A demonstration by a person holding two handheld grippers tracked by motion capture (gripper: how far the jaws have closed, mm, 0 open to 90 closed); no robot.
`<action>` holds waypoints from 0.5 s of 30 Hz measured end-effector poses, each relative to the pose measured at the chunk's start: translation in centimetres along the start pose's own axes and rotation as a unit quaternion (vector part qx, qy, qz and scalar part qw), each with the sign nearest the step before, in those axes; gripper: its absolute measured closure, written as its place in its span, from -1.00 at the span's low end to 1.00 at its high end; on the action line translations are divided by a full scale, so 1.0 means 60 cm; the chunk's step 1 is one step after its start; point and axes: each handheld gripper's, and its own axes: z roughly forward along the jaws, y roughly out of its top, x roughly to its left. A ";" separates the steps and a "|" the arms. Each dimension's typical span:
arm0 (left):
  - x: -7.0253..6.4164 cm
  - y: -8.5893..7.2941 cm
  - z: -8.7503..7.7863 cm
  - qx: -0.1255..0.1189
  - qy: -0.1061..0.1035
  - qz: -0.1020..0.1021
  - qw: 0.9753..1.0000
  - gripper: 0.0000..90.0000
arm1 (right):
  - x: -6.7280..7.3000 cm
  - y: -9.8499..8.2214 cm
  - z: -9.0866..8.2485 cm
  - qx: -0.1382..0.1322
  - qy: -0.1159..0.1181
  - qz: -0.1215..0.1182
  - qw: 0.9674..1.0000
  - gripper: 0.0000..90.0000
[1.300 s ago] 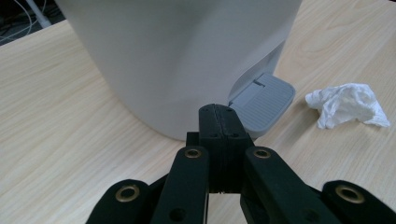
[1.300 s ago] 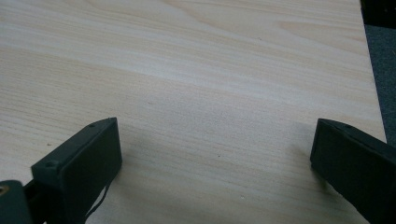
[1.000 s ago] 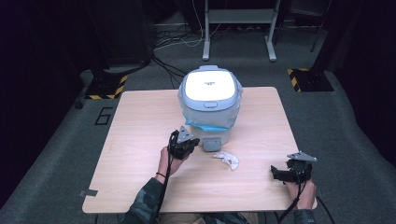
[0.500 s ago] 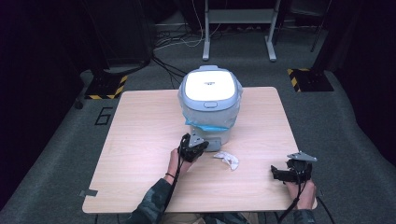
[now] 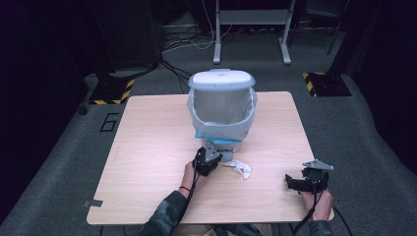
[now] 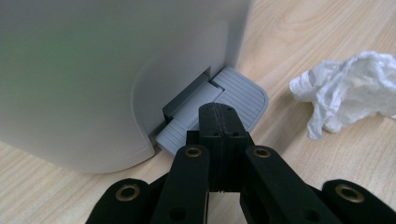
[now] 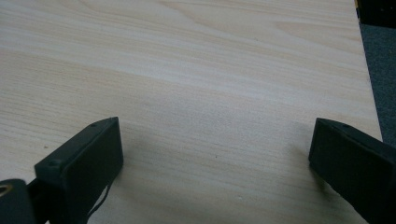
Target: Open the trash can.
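A small white pedal bin [image 5: 222, 115] with a plastic liner stands mid-table, its lid [image 5: 221, 78] tipped up and open. My left gripper [image 5: 216, 156] is at the bin's front base, jaws shut with nothing between them. In the left gripper view its joined tips [image 6: 219, 114] rest on the grey ribbed pedal [image 6: 233, 98]. A crumpled white tissue [image 5: 239, 168] lies on the wood just right of the pedal, also close by in the left gripper view [image 6: 355, 91]. My right gripper [image 5: 290, 183] rests near the front right corner, open and empty [image 7: 215, 154].
The wooden table [image 5: 147, 132] has bare wood to the left of the bin and between the two grippers. Its right edge [image 7: 369, 93] lies close to the right gripper. Black stands and cables sit on the grey floor beyond.
My left gripper has moved right and down onto the bin's pedal. The lid, closed a second ago, now stands open. The right gripper and the tissue have not moved.
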 end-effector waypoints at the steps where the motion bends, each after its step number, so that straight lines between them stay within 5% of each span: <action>1: -0.003 -0.001 0.002 -0.003 0.001 -0.023 1.000 1.00 | 0.000 0.000 0.000 0.000 0.000 0.000 1.000 -0.96; 3: 0.008 0.001 0.000 0.002 -0.008 0.001 1.000 1.00 | 0.000 0.000 0.000 0.000 0.000 0.000 1.000 -0.96; 8: 0.009 0.000 0.001 0.000 -0.009 -0.026 1.000 1.00 | 0.000 0.000 0.000 0.000 -0.002 0.002 1.000 -0.95; 15: 0.009 0.001 0.001 -0.001 -0.008 -0.023 1.000 1.00 | 0.000 0.000 0.000 0.000 -0.002 0.001 1.000 -0.95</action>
